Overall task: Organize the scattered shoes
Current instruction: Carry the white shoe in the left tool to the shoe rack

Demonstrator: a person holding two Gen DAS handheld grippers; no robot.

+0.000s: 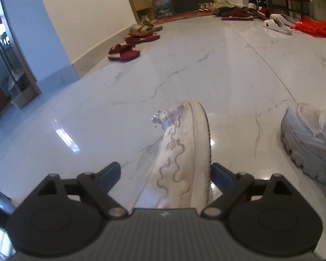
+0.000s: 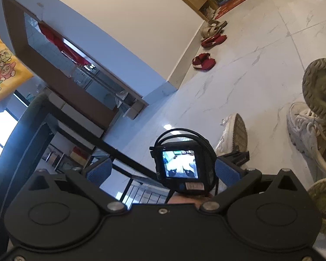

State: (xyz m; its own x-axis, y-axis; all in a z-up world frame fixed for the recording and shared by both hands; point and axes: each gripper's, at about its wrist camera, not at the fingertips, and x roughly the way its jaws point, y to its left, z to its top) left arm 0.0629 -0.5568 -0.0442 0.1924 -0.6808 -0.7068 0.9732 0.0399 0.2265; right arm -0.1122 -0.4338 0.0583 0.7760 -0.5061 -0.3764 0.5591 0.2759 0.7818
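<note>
The white sneaker (image 1: 182,152) lies tipped on its side on the marble floor (image 1: 184,69), sole edge toward 3 o'clock in the left wrist view, toe toward 12 o'clock, heel end between the pads of the left claw (image 1: 166,175). The claw stands wide. Its right pad is at or just beside the sole rim and its left pad is clear of the upper, so nothing is gripped.

Handling, as judged: a light shoe with a soft fabric upper and a stiffer rubber sole. The upper would crease under pressure; the sole rim would not. The polished floor looks slick, so a nudge could send the shoe sliding. The soundest hold appears to be across the heel, one pad on the sole edge and one on the side of the upper. The beaded trim near the toe should be avoided.

Appearance: white, somewhat grubby, with wavy purple-grey lines along the side, a lilac patch and a sparkly ornament near the toe.

A chunky white trainer (image 1: 308,139) sits at 3 o'clock, apart from the sneaker.

The right claw (image 2: 163,169) is wide and empty, pointing at the back of the left device.
</note>
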